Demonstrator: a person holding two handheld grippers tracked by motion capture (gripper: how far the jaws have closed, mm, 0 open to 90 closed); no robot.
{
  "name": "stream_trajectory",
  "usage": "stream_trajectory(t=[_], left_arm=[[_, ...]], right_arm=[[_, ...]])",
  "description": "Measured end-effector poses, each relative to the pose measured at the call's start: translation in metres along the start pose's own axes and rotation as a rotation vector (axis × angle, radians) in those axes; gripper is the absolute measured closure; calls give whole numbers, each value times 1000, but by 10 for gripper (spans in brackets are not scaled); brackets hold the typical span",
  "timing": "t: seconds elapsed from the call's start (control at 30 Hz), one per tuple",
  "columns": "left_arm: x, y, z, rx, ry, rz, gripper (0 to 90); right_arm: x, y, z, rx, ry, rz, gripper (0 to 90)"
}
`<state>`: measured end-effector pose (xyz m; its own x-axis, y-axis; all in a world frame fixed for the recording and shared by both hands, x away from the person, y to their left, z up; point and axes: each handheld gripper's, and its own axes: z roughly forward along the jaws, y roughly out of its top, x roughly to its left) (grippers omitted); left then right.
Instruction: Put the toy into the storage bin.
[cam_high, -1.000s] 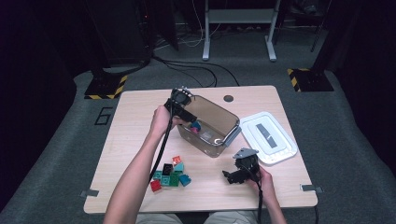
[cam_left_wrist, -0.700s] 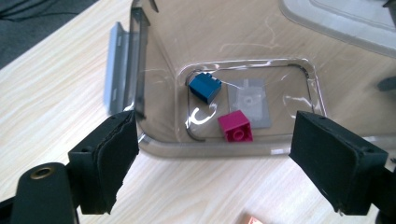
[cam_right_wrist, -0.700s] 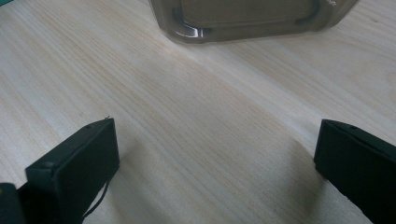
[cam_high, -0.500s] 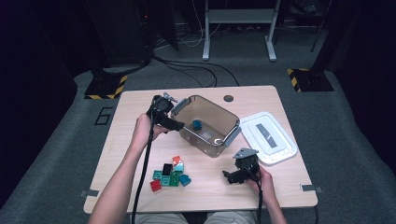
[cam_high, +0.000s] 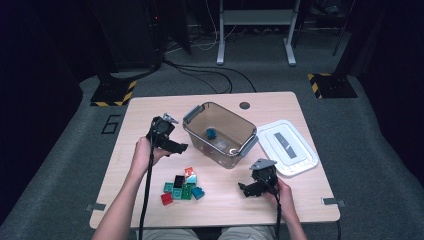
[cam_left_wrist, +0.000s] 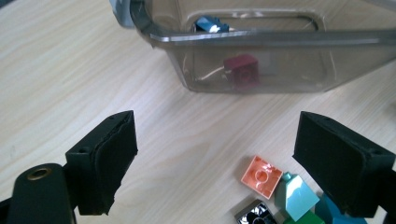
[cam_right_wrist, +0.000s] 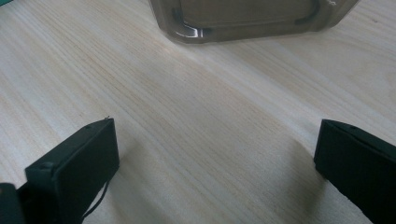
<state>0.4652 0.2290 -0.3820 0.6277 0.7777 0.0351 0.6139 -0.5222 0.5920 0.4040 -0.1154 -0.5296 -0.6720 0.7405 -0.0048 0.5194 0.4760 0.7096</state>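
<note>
The left gripper (cam_left_wrist: 212, 163), jaws spread and just opening with nothing between them, hovers above the toy bricks (cam_left_wrist: 264, 175) lying ahead near its right jaw: light, rigid, likely slick plastic, best pinched across flat sides.

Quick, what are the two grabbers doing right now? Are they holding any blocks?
Left gripper: open, holding nothing; its jaws have just been opening.
Right gripper: open, holding nothing.
</note>
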Motion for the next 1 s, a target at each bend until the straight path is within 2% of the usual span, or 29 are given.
stream_trajectory(t=[0.17, 0.37, 0.57, 0.63, 0.9, 1.0], left_arm=[[-3, -15, 14, 23, -21, -15, 125], [-6, -28, 42, 74, -55, -35, 123], [-11, -36, 61, 109, -79, -34, 135], [-12, -38, 65, 121, -65, -32, 141], [-12, -49, 83, 183, -72, -20, 175], [-11, -51, 85, 182, -63, -33, 186]], right_arm=[[0, 0, 0, 0, 0, 0, 0], [0, 0, 0, 0, 0, 0, 0], [0, 0, 0, 0, -1, -2, 0], [0, 0, 0, 0, -1, -2, 0], [0, 0, 0, 0, -1, -2, 0], [0, 0, 0, 0, -1, -2, 0]])
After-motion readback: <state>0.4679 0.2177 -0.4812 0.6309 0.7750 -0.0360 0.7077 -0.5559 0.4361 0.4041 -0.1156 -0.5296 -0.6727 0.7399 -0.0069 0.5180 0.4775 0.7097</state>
